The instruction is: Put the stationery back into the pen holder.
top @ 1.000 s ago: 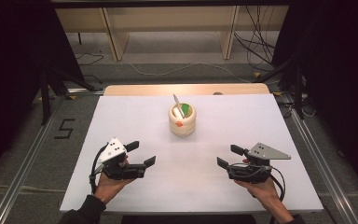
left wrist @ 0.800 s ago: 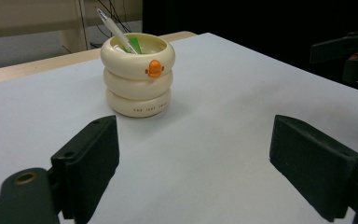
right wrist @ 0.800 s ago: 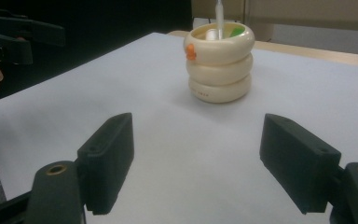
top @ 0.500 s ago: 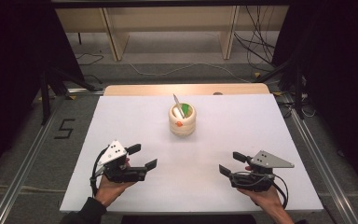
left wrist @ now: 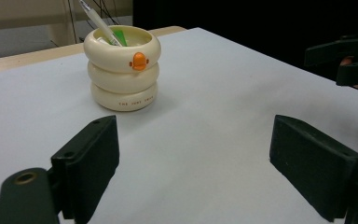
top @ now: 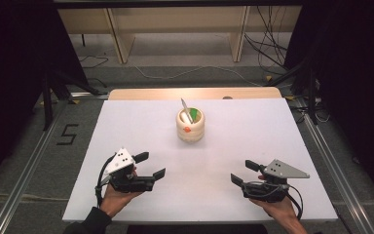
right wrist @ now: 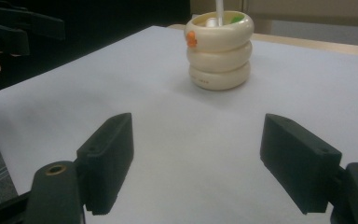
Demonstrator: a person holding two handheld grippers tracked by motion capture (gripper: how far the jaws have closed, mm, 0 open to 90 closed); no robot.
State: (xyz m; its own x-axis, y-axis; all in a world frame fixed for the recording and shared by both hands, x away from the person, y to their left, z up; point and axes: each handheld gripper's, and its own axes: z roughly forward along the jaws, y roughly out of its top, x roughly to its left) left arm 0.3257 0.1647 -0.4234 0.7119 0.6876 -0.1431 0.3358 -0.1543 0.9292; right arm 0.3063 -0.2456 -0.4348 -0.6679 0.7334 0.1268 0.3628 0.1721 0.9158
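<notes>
I am holding my left gripper (top: 151, 165) over the near left part of the white table (top: 141, 122), its jaws spread wide and gripping nothing. My right gripper (top: 241, 173) is hovering over the near right part, its jaws likewise wide apart and empty. Both are pointing inward and forward toward the cream pen holder (top: 191, 126), which is standing upright on the table, towards the far side and near the middle, well apart from both grippers. It is shaped like three stacked rings and is wearing a small orange beak (left wrist: 139, 60) on its top ring. A white pen (top: 186, 110) is leaning out of it, and something green (top: 195, 115) is sitting inside beside the pen. In the left gripper view, the pen holder (left wrist: 122, 66) is standing beyond my left jaw
</notes>
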